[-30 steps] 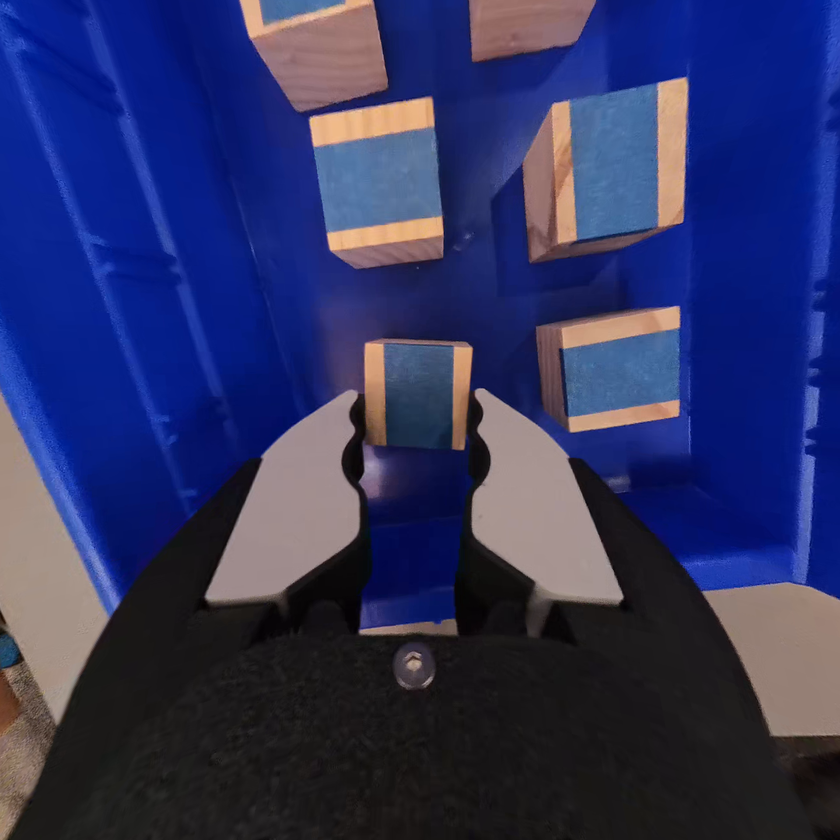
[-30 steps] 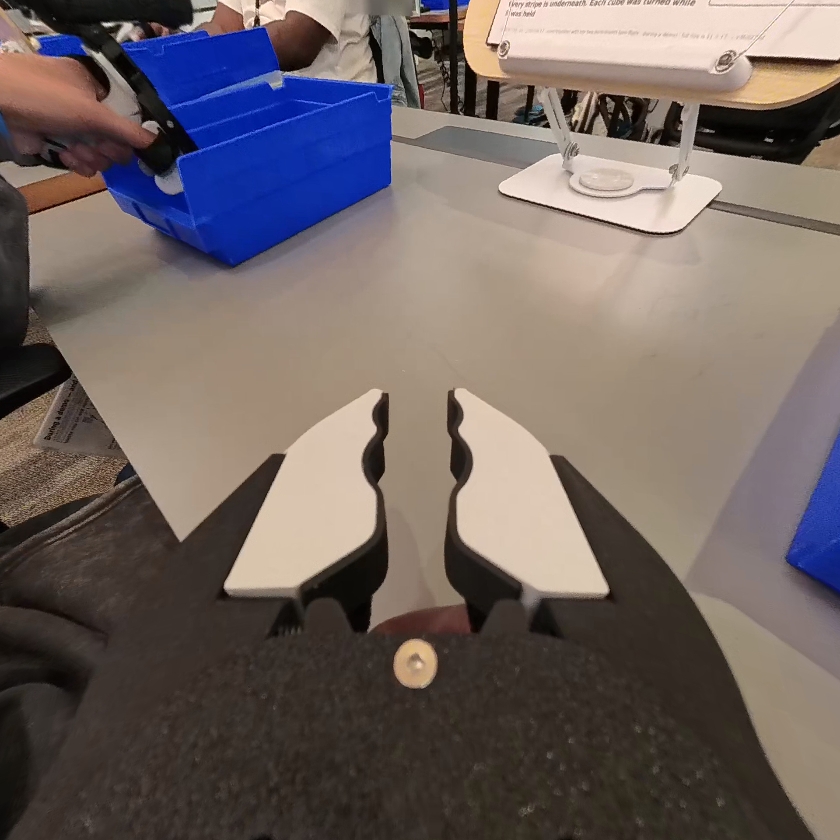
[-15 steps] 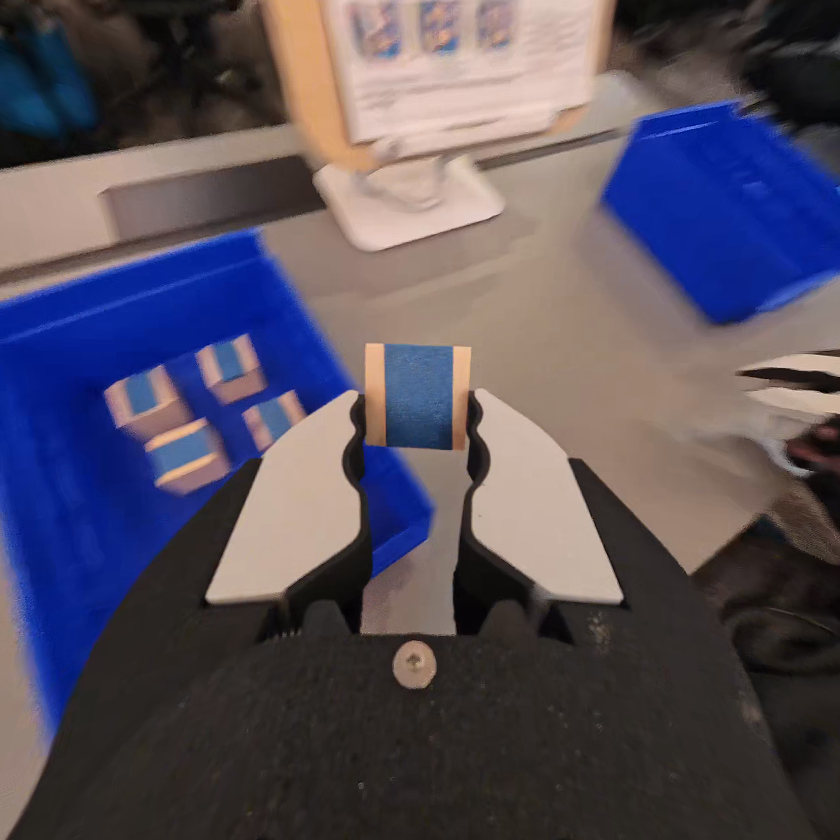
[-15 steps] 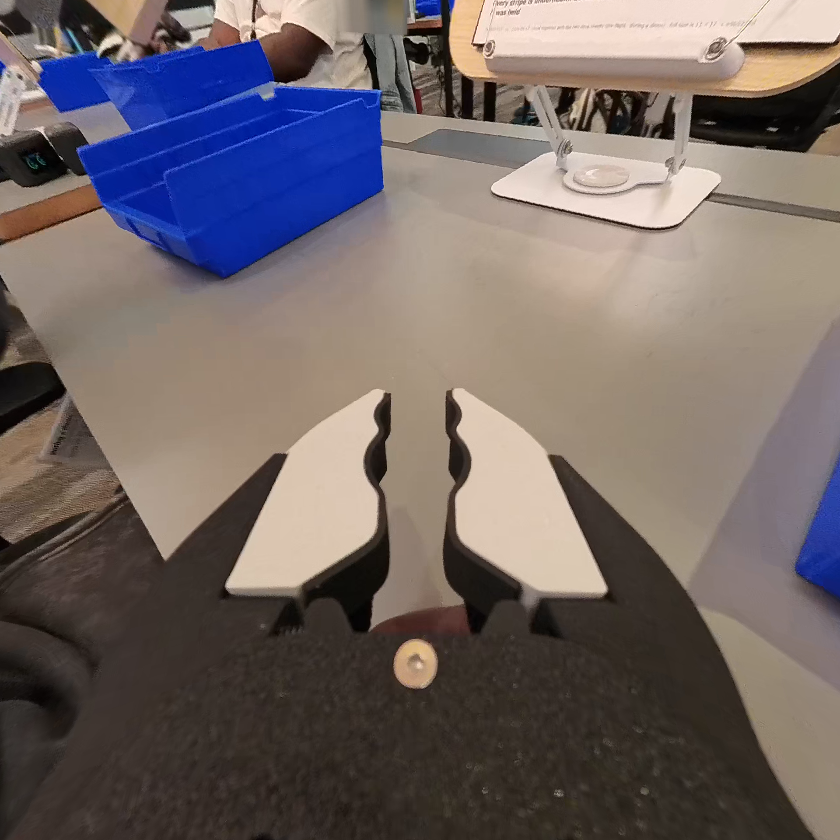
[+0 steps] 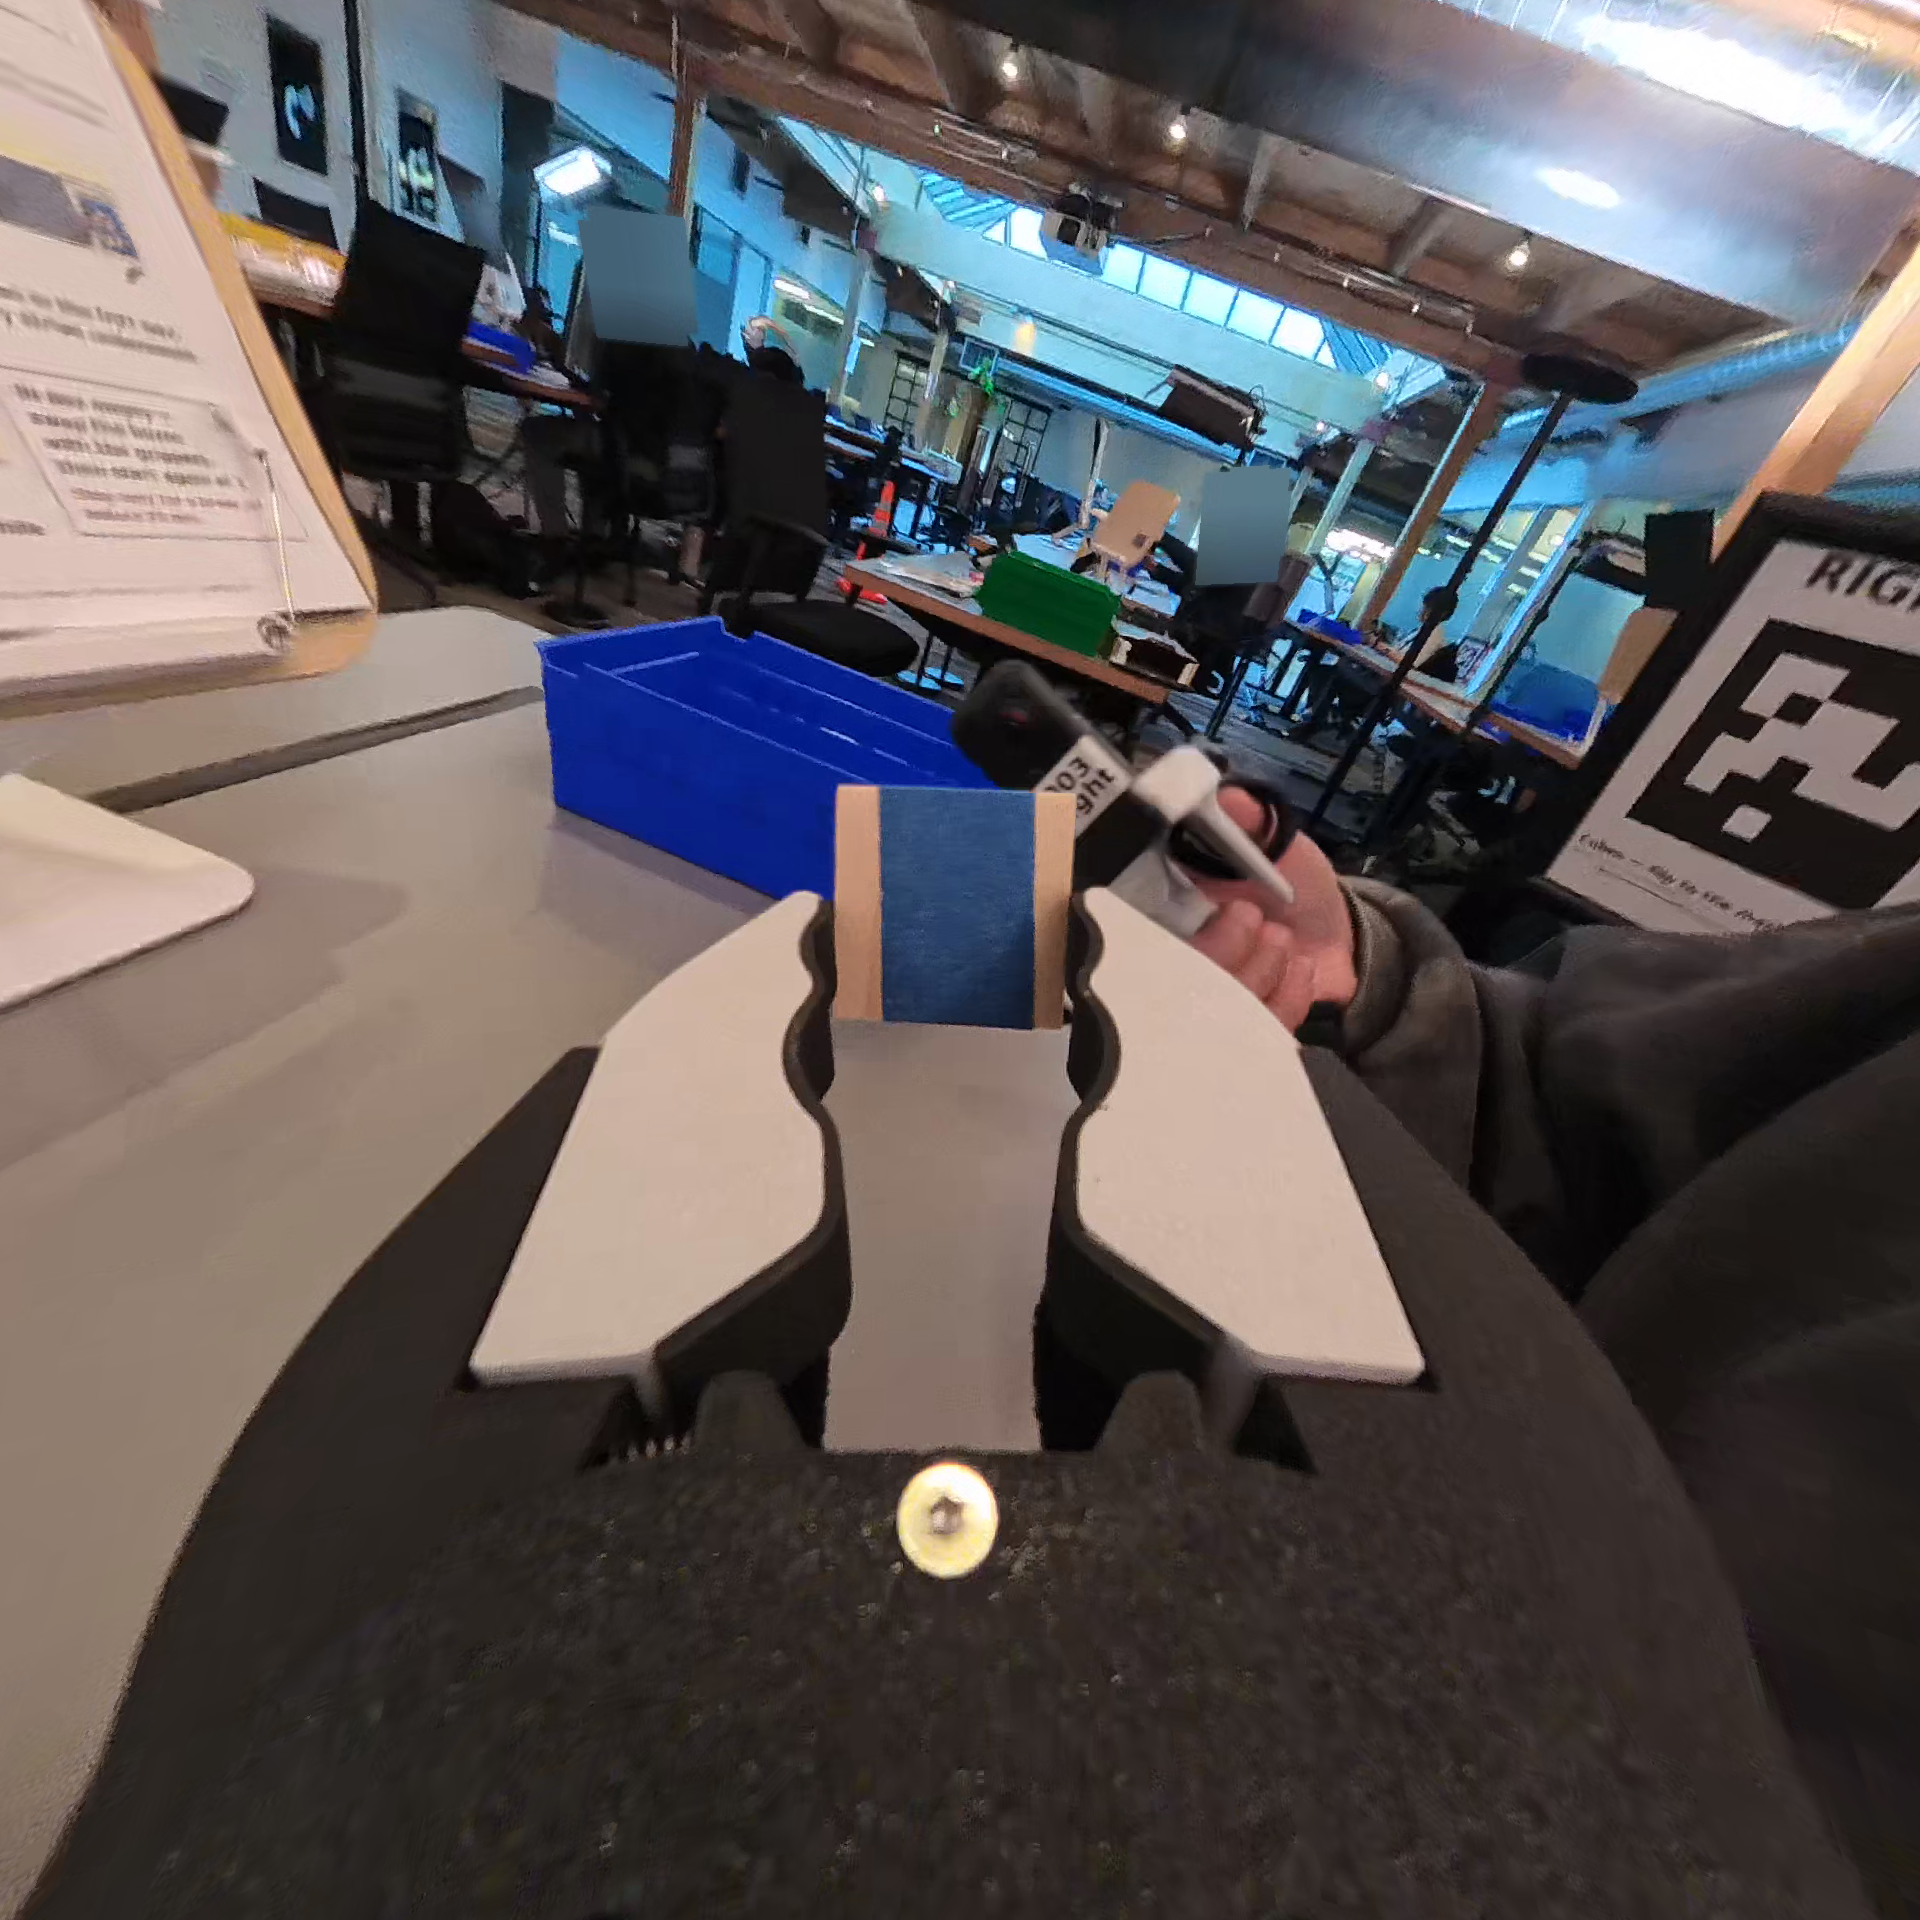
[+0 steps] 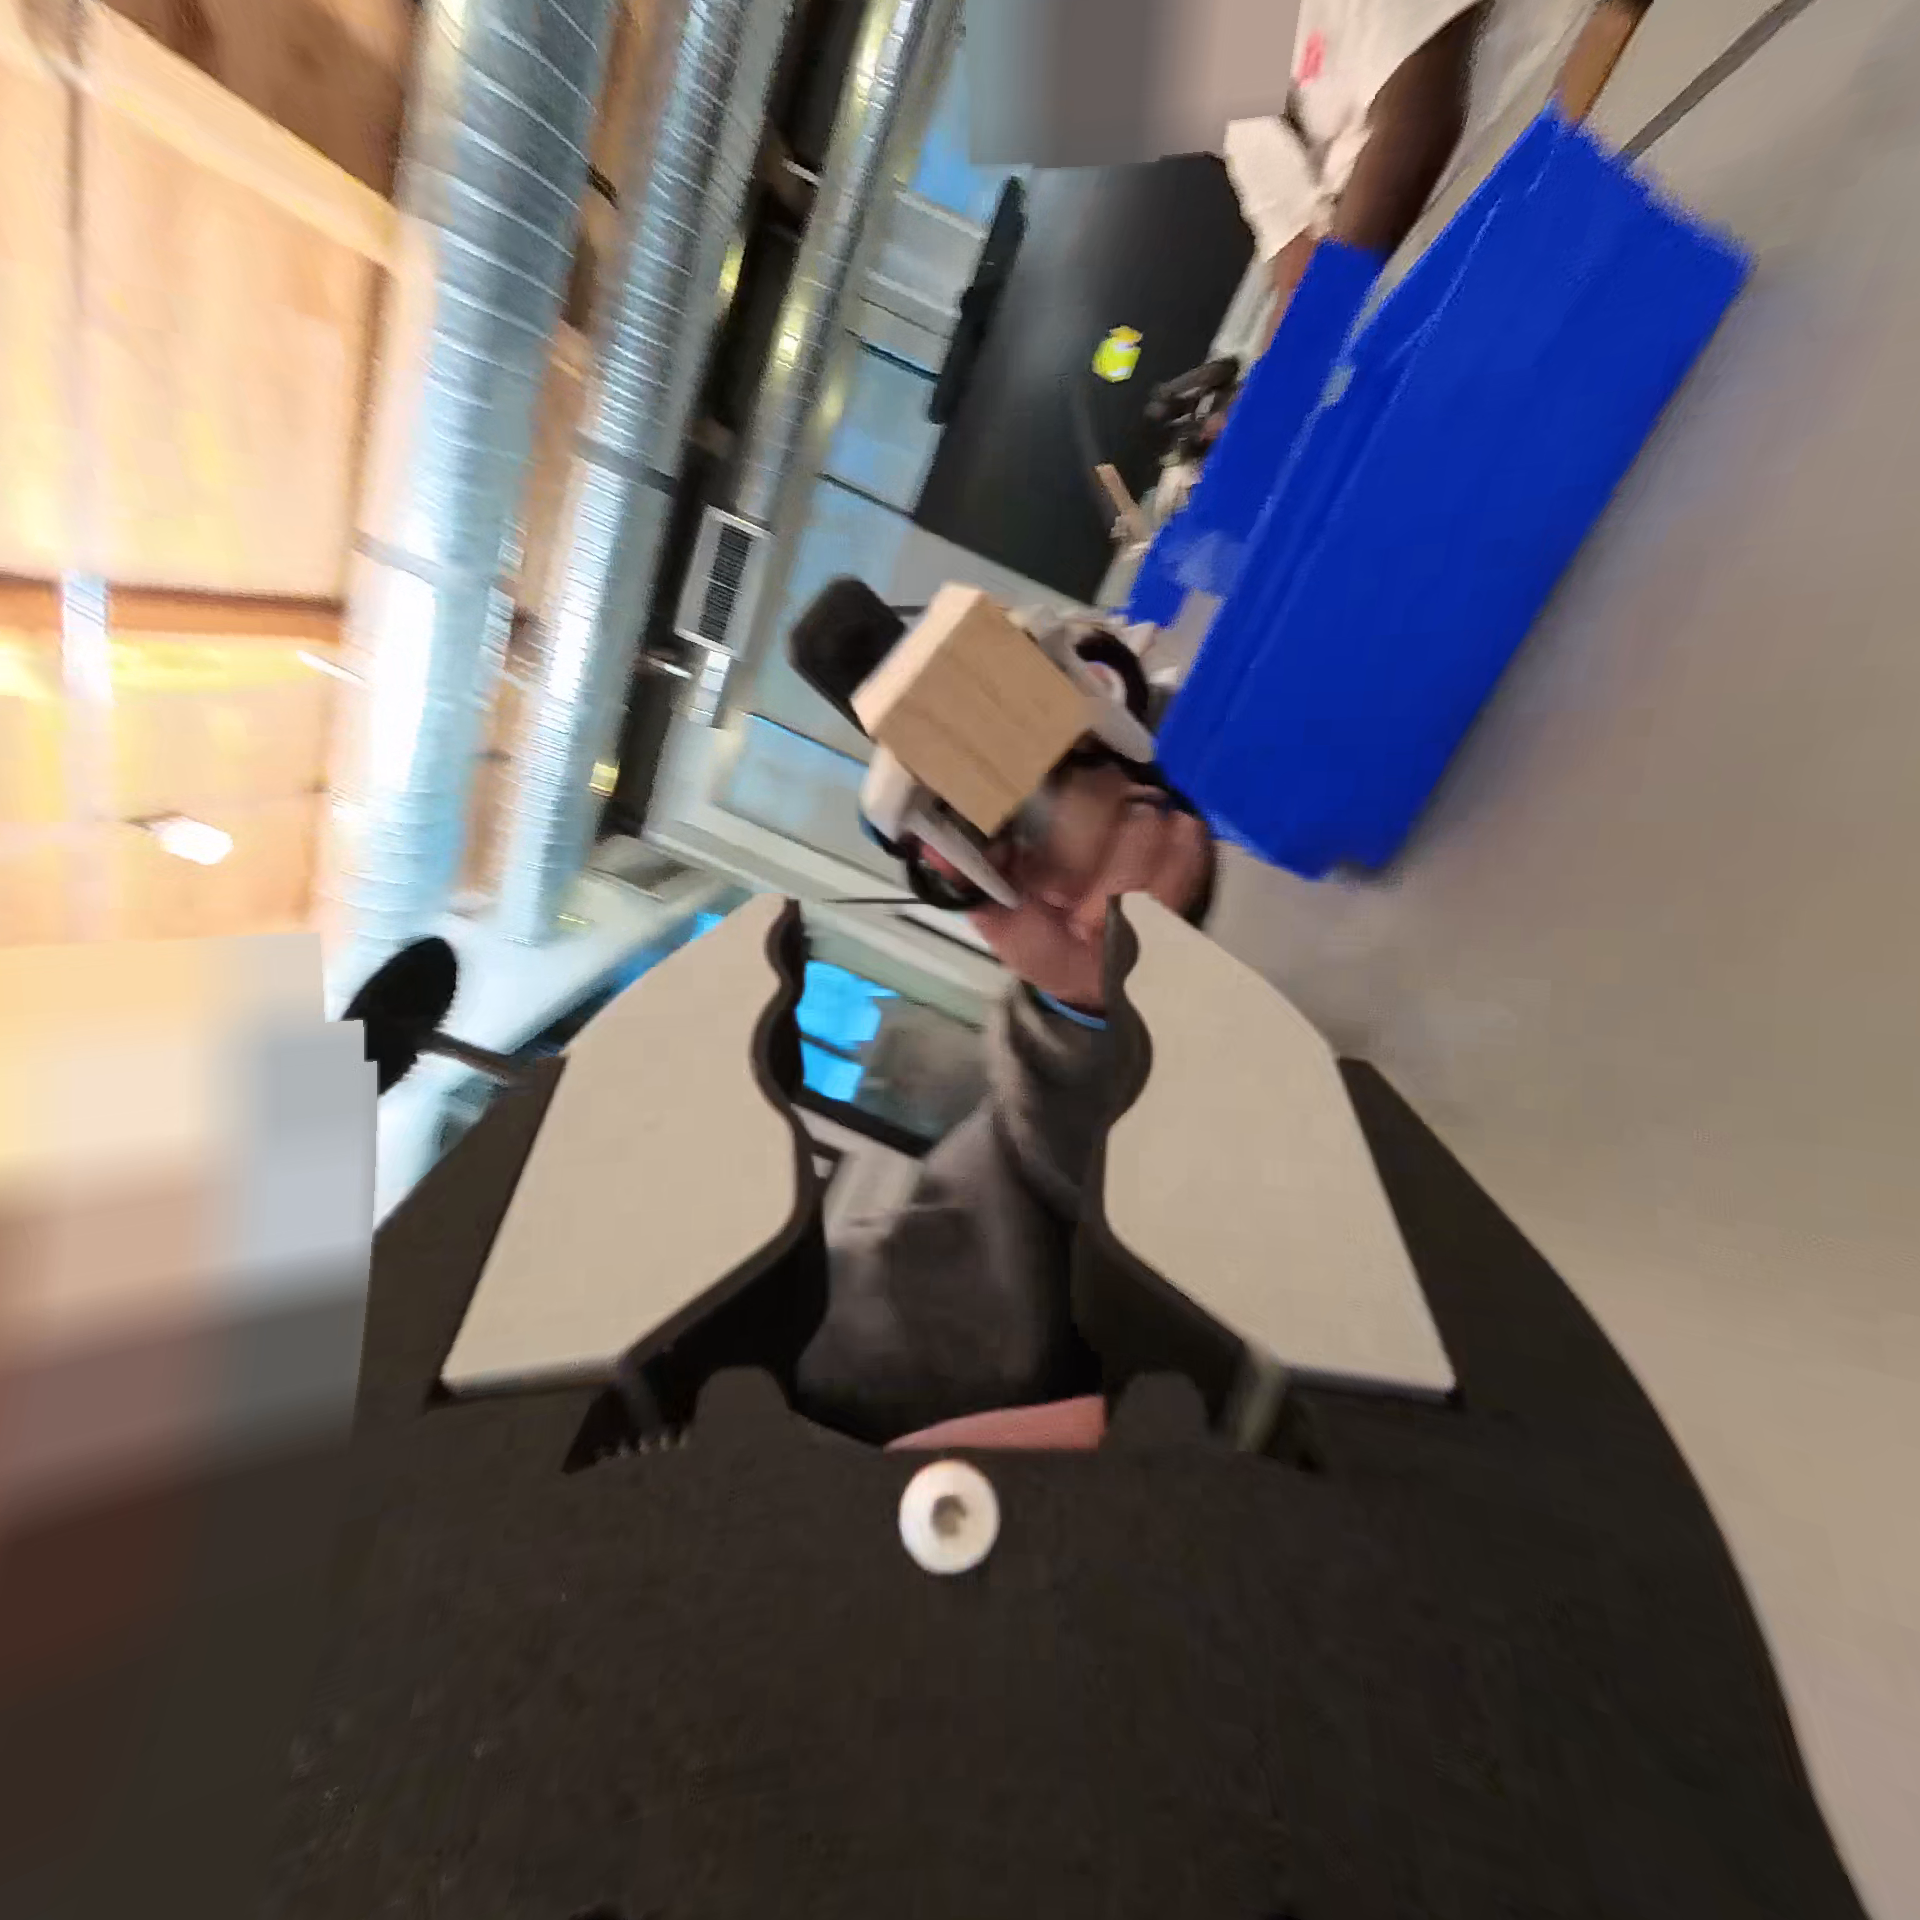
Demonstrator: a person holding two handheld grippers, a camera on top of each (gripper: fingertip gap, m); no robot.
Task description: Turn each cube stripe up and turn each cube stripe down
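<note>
Left claw point(image 5: 951, 961): pinching a wooden cube point(image 5: 953, 907) between its fingertips, one finger on each bare wood side. The face turned toward the left wrist camera carries the blue stripe, running vertically with a thin wood margin on either side. Cube is held up in the air above the grey table point(image 5: 260, 1039), clear of its surface.

Right claw point(image 6: 948, 935): spread, nothing between its fingers. The right wrist view is strongly rolled and blurred by motion. Through it the left claw point(image 6: 977, 727) shows farther off, gripped by a hand point(image 6: 1101, 883) in a grey sleeve, with the cube point(image 6: 971, 707) in its tips; from this side only plain wood faces are visible.

In the left wrist view the right claw point(image 5: 1216, 842) appears just behind and right of the cube, held by a hand point(image 5: 1288, 945), pointed roughly toward it and apart from it.

A blue bin point(image 5: 748, 727) stands on the table beyond the cube, toward the far edge; its contents cannot be seen. A second view of a blue bin point(image 6: 1403, 520) is in the right wrist frame. A clipboard on a white stand point(image 5: 135, 416) sits at the table's far left.
</note>
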